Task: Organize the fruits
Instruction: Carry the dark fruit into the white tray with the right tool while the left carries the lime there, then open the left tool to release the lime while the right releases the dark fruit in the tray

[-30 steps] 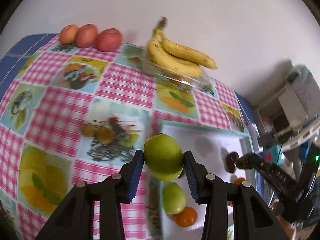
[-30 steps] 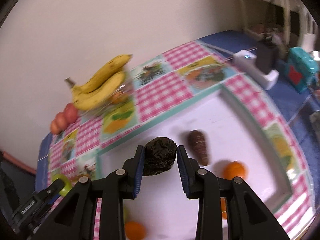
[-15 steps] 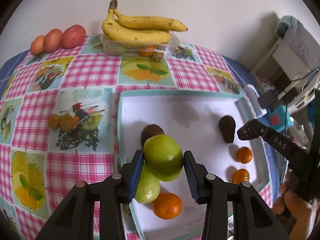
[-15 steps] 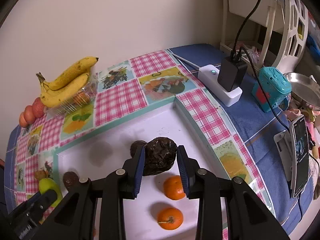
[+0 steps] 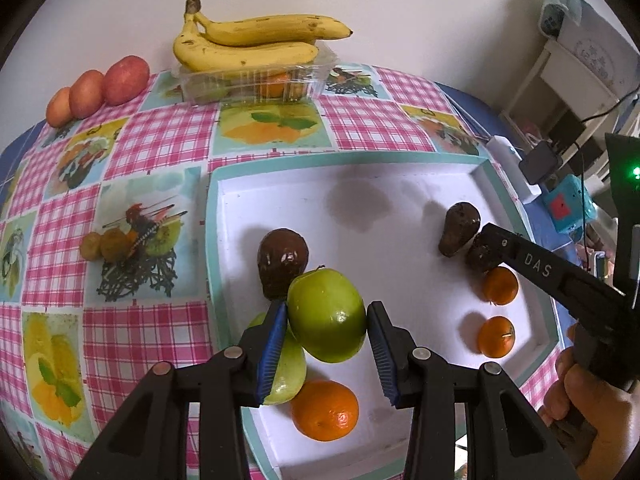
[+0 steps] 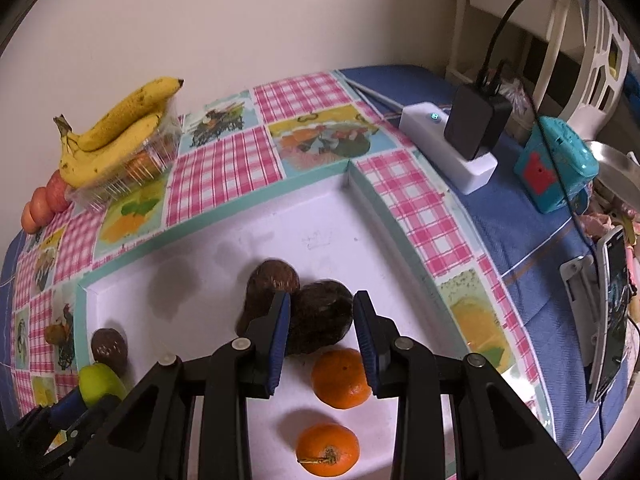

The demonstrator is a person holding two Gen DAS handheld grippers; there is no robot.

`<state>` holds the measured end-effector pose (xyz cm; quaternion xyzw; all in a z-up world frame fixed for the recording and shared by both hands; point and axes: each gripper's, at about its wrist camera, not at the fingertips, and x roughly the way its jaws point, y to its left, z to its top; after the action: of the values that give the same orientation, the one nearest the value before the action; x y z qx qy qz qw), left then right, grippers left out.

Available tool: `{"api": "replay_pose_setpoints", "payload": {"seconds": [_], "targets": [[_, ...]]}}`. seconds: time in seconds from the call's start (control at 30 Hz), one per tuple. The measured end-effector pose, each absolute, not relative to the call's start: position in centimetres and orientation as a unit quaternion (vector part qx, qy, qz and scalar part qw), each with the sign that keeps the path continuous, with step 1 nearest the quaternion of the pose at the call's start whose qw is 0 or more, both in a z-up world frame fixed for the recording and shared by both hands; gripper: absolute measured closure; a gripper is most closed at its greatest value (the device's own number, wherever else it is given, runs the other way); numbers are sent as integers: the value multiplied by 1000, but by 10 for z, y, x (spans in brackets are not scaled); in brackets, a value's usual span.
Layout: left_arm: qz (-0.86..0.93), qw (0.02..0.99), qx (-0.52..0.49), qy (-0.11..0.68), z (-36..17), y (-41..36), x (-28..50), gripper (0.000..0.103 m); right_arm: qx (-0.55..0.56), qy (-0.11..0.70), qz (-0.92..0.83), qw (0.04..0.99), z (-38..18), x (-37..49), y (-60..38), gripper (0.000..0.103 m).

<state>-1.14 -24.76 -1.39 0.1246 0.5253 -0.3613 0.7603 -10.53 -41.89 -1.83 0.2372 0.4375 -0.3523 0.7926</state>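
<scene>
- Left gripper, black w/ blue ribbed pads: jaws part-open, clamped on a round glossy green apple, pads pressing both sides. Apple held over the near-left part of the white shallow tray with teal rim.
- Beneath/behind it in tray: second paler green apple partly hidden by left finger, a big orange mandarin touching it, a dark brown avocado w/ pale specks just behind.
- Right gripper, same build: jaws narrow, clamped on a dark wrinkled brown avocado, low over tray's right side; can't tell if it touches the tray floor.
- Beside it: smoother brown pear-shaped avocado touching on the left, two small orange mandarins just in front, apart from each other.
- Tray sits on a pink-check fruit-print tablecloth.
- Back by the wall: yellow banana bunch lying on a clear plastic punnet; three reddish round fruits in a row to its left.
- Person's hand grips right tool's handle.
- Right of the tablecloth: white power strip w/ black adapter, teal box.
</scene>
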Motion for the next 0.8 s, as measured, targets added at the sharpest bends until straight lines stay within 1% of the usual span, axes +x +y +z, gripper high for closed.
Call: {"api": "replay_pose_setpoints", "payload": {"seconds": [0.8], "targets": [[-368, 757, 131, 524, -13, -249, -11, 57, 243, 436, -347, 794, -17, -105, -416, 69]]}}
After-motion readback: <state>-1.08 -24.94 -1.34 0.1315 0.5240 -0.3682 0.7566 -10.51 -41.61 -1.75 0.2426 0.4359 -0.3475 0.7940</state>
